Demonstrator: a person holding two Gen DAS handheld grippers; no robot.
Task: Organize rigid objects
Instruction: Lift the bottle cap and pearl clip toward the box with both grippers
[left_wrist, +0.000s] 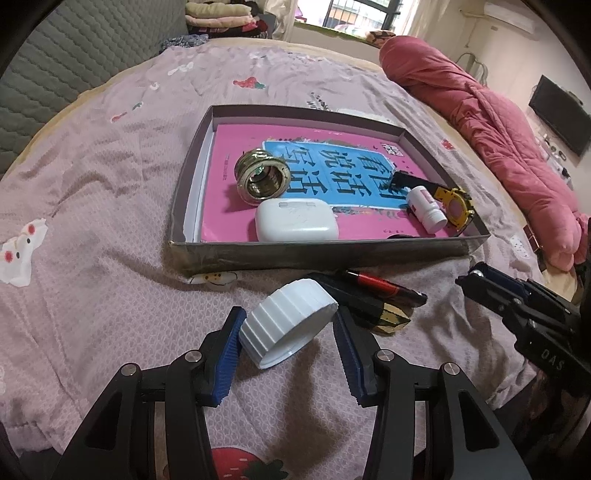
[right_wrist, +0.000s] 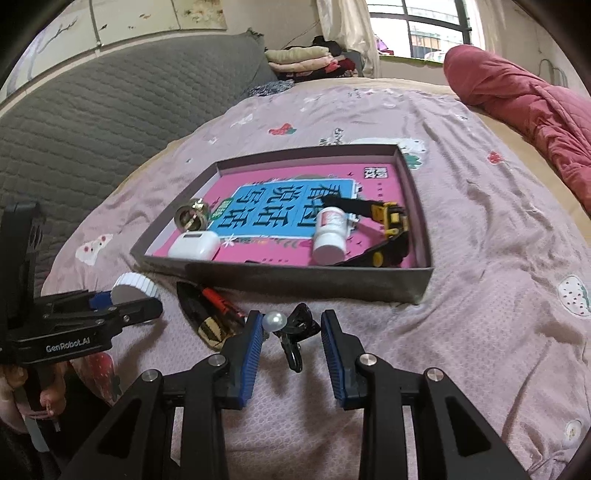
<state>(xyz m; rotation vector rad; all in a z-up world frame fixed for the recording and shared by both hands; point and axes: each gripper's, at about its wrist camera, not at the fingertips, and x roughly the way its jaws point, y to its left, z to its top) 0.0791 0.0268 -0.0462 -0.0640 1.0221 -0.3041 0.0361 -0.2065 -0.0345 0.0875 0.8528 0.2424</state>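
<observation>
My left gripper (left_wrist: 290, 321) is shut on a white ribbed lid (left_wrist: 288, 325), tilted and held a little above the pink bedsheet just in front of the box. From the right wrist view the same lid (right_wrist: 135, 286) shows in the left gripper (right_wrist: 125, 299). My right gripper (right_wrist: 291, 325) is shut on a black hair clip (right_wrist: 299, 325) with a pearl (right_wrist: 273, 320) against the left pad. A shallow dark box (left_wrist: 317, 254) holds a pink book, a brass threaded fitting (left_wrist: 263, 175), a white earbud case (left_wrist: 297, 219), a small white bottle (left_wrist: 426, 208) and a yellow-and-black watch (left_wrist: 458, 208).
A red-and-black pen (left_wrist: 384, 286) and a black-and-gold object (left_wrist: 388, 317) lie on the sheet between the grippers and the box. A rolled pink quilt (left_wrist: 480, 122) lies along the right of the bed. A grey quilted headboard (right_wrist: 92, 122) is at the left.
</observation>
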